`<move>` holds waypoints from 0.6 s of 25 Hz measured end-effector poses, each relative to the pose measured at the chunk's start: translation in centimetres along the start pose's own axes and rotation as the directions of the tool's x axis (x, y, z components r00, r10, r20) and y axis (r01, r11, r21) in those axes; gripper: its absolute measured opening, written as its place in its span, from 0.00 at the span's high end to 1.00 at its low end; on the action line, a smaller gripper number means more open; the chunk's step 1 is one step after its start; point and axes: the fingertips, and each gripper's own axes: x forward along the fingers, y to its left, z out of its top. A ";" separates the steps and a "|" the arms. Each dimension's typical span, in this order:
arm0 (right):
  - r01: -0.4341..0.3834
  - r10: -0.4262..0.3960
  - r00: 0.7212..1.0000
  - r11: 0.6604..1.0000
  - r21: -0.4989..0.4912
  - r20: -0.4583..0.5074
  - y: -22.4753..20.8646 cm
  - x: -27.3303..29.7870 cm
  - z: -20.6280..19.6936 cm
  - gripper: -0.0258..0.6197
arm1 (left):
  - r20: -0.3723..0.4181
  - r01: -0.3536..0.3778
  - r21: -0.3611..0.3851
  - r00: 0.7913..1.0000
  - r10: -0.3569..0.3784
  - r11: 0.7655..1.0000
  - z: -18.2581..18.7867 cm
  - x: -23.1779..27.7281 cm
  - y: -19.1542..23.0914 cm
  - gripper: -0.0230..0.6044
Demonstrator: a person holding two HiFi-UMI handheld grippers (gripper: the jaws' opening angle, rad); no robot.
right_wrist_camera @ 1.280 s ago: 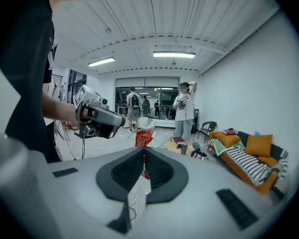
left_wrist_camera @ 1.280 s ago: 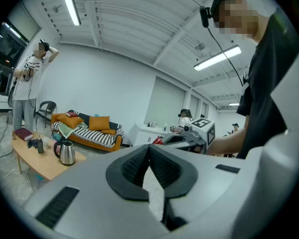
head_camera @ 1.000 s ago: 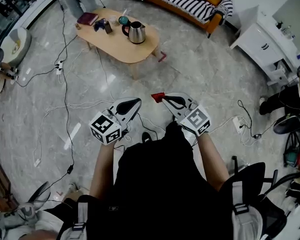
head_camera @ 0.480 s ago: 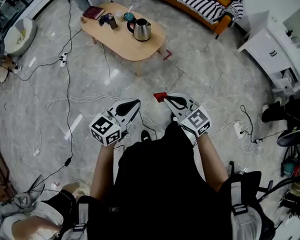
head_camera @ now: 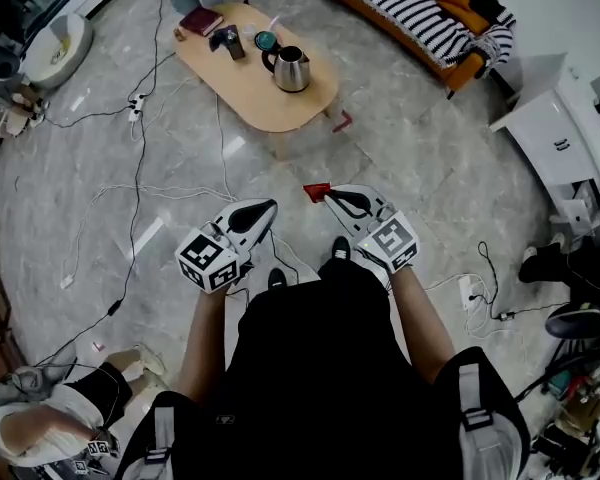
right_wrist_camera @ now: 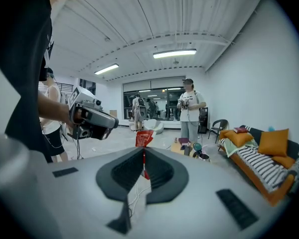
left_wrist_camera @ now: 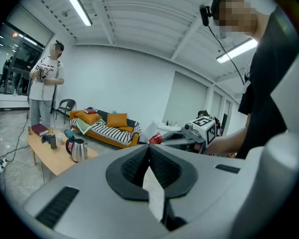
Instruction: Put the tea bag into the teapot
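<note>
1. Head view shows the person standing on a grey marble floor (head_camera: 430, 168), with both grippers held out at waist height, side by side and close together.
2. The right gripper (head_camera: 326, 197) has its jaws pressed together on a red tea bag (head_camera: 316, 192). The bag sticks out past the tips as a small, flat red packet.
3. Right gripper view confirms the hold: the red packet stands upright in the seam between the two dark pads.
4. The left gripper (head_camera: 271, 206) is pinched fully together with nothing in it. Its own view shows the pads meeting in a thin line.
5. The two grippers point roughly the same way and their tips are near each other but not touching.
6. The teapot (head_camera: 291, 69), shiny metal with a dark handle and lid, stands upright on a light wooden coffee table (head_camera: 250, 98). It is about midway along the table, nearer the long edge that faces the sofa.
7. The tea bag is well apart from the teapot, over bare floor on the near side of the table.
8. A teal cup (head_camera: 267, 40) sits just beside the teapot, toward the table's far end.
9. A dark red book (head_camera: 202, 20) lies at that far end.
10. A striped sofa (head_camera: 420, 13) with orange cushions stands beyond the table.
11. White cables (head_camera: 180, 193) trail across the floor.
</note>
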 end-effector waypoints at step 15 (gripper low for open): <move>-0.186 0.186 0.982 0.982 -0.029 0.018 -9.2 -3.8 -0.1 0.94 | 0.058 -0.219 -0.030 0.974 0.220 0.975 3.1 8.2 -0.5 0.95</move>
